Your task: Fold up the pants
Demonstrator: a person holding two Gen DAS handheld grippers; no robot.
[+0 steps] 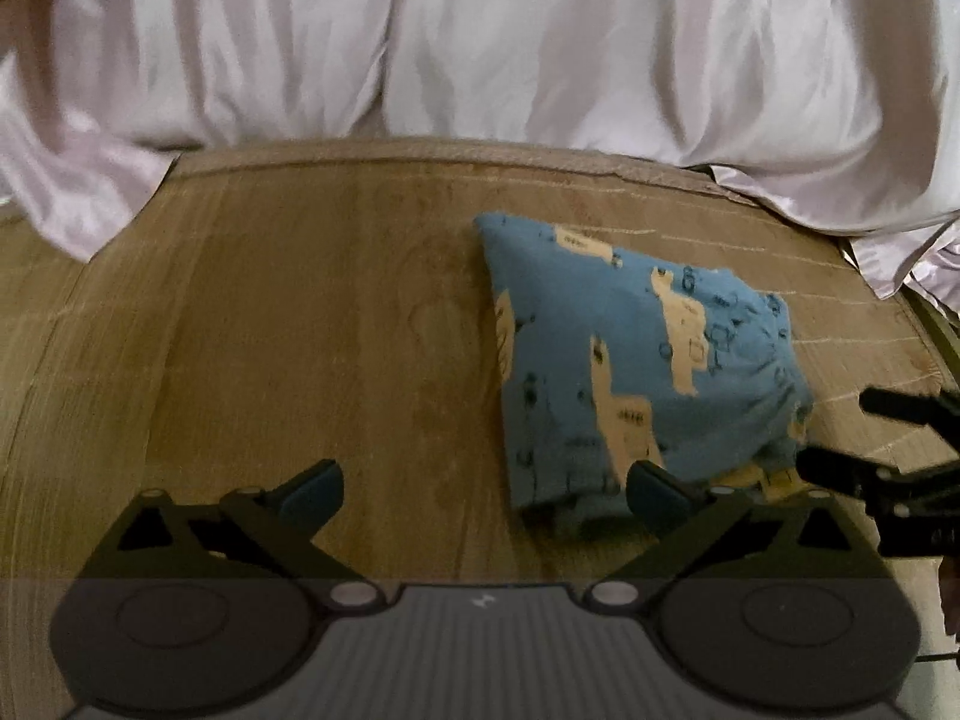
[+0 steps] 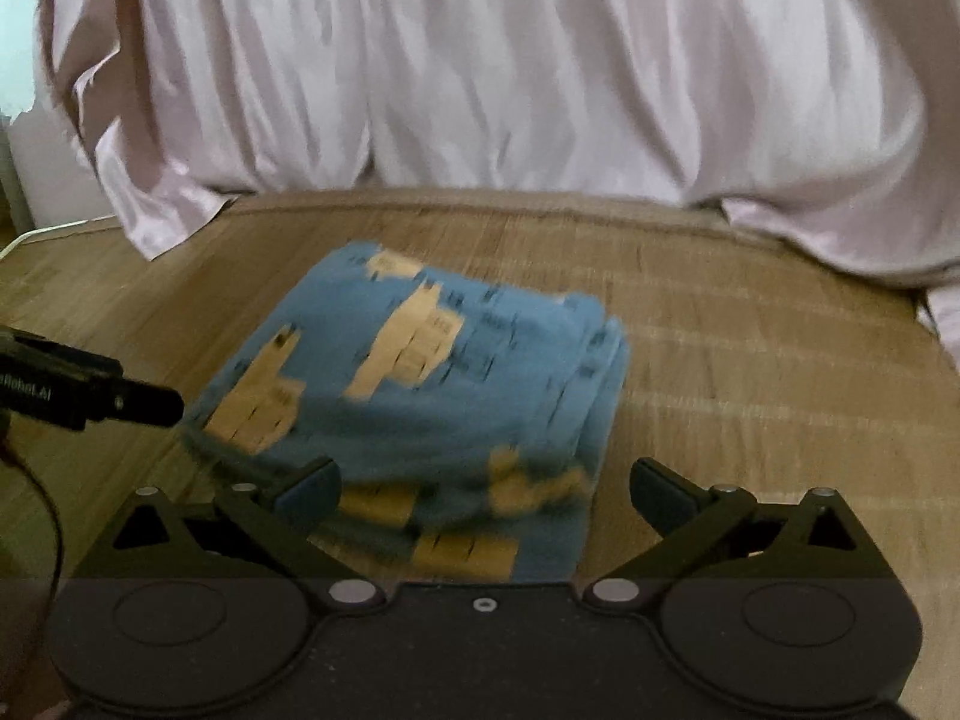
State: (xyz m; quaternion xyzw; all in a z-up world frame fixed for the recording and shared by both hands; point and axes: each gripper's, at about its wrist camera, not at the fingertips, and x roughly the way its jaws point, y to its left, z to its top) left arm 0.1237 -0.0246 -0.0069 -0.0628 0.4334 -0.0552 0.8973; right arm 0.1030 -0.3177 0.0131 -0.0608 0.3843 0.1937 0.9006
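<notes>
The pants (image 1: 636,360) lie as a compact, several-layer bundle on the woven mat (image 1: 300,312), toward its far right part, short of the far edge where the pale sheet (image 1: 480,42) hangs. The folding looks essentially done; perhaps only squaring up remains. The left gripper (image 1: 486,489) and the right gripper (image 2: 486,489) are both spread wide, grasping nothing. No containers show.
</notes>
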